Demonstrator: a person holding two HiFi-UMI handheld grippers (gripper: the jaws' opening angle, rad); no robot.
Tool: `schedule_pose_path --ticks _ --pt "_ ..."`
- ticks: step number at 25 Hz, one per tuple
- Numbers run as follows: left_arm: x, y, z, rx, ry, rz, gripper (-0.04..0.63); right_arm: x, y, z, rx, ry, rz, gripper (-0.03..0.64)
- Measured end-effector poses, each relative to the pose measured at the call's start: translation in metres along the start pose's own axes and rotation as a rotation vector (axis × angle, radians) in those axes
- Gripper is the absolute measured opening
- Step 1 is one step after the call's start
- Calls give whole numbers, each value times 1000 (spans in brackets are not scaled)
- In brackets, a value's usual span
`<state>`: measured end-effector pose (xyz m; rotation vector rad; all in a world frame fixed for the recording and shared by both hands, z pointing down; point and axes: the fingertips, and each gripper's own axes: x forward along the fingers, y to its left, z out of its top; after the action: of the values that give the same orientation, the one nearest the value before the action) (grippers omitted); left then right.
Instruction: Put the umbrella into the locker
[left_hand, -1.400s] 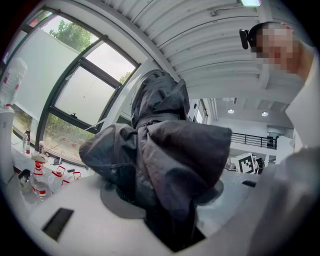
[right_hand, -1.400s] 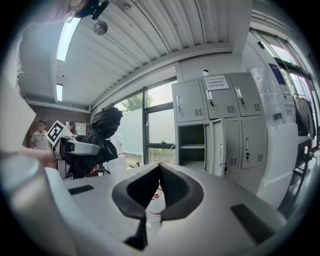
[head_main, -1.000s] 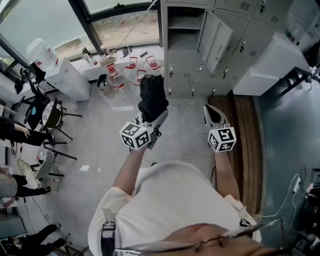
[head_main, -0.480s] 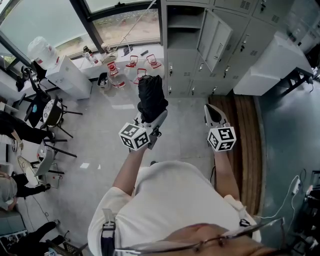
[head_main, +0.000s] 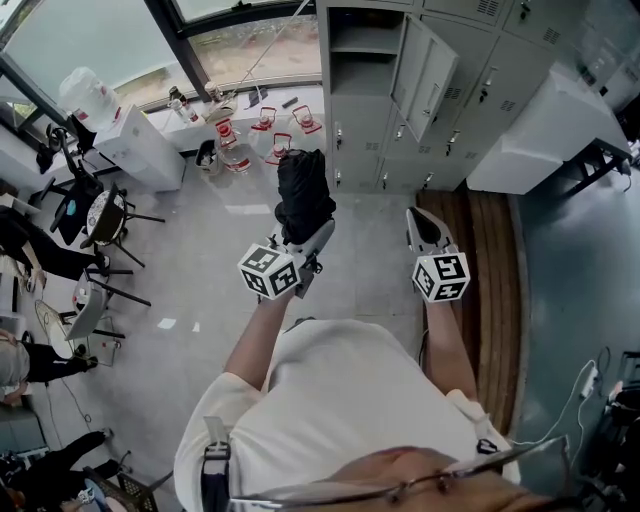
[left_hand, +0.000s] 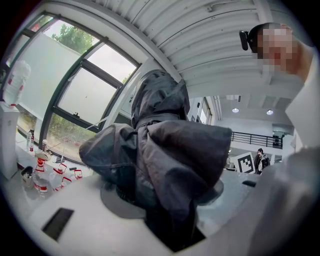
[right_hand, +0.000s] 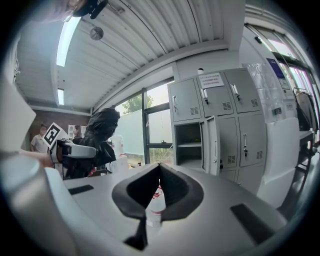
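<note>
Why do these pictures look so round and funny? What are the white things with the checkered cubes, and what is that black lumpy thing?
The white things are hand-held grabbers with two jaws each. A person holds one in each hand. One picture comes from a camera on the person's head, looking down. The two round pictures come from cameras riding on the grabbers, which is why they look bendy. The left gripper is clamped on the black lumpy thing, a folded umbrella. The right gripper is shut and holds nothing. Ahead stand grey lockers, and the umbrella should go in the open locker. Some water bottles sit near the window.
</note>
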<state>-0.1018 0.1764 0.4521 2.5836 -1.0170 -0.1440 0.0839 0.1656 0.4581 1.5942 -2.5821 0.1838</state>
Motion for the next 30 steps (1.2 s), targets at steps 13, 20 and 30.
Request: schedule_pose_path --ticks 13,20,30 --pt "16 -9 -7 -22 -26 43 221 -1 -23 -7 14 -17 29 6" --pt "31 5 -4 -24 -27 39 221 21 -34 -6 16 -3 29 6" --pt "63 70 12 -52 -25 26 221 84 -45 0 -5 19 3 6"
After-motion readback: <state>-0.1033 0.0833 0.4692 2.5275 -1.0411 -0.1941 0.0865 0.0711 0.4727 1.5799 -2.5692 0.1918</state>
